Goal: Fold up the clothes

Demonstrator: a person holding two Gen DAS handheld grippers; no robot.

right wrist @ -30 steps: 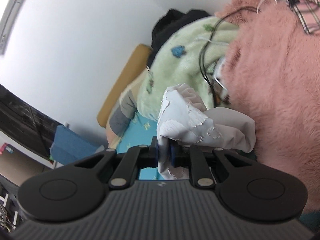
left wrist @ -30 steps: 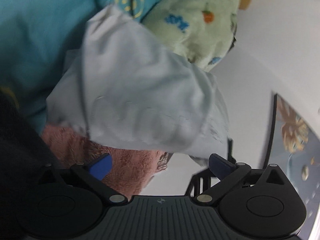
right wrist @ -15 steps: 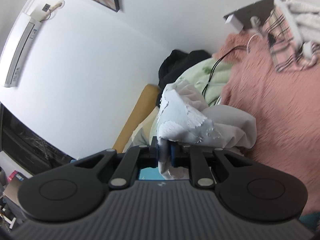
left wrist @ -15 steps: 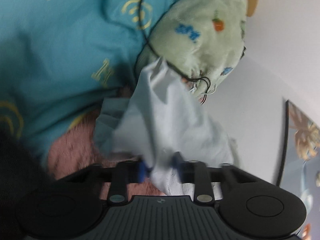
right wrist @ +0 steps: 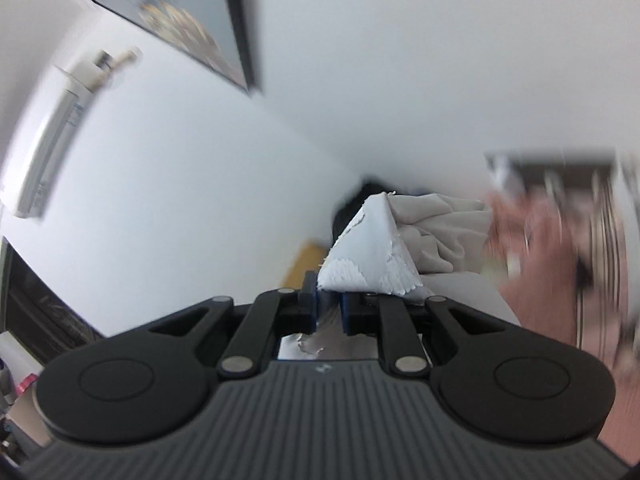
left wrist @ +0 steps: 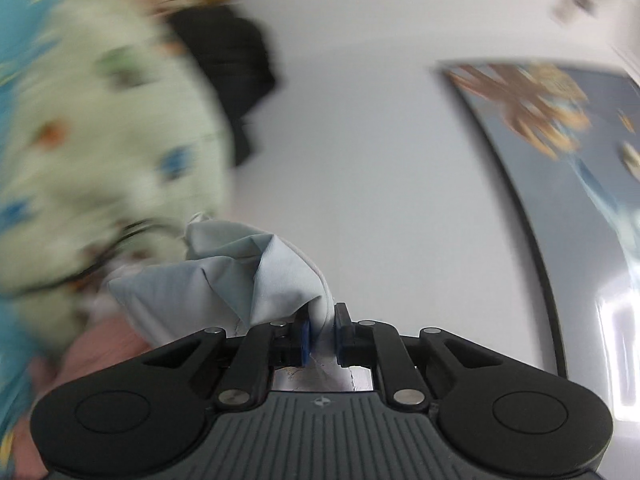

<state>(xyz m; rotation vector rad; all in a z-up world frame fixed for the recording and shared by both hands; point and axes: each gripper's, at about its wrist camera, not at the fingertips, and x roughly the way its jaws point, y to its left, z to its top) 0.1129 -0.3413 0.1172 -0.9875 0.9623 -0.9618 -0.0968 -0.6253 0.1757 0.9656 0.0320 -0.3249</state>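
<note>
The left gripper, wide apart a second ago, has just closed onto the pale grey garment that the right gripper also clamps, both now lifted from the pink blanket toward bare white wall, a framed picture bounding the side.

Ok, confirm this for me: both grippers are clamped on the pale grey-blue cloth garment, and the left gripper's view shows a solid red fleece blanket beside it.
One thing is wrong. Both the left gripper and right gripper do clamp the pale grey-blue cloth garment, but the fleece blanket beside it in the left wrist view is pale green with small coloured prints, not solid red.
</note>
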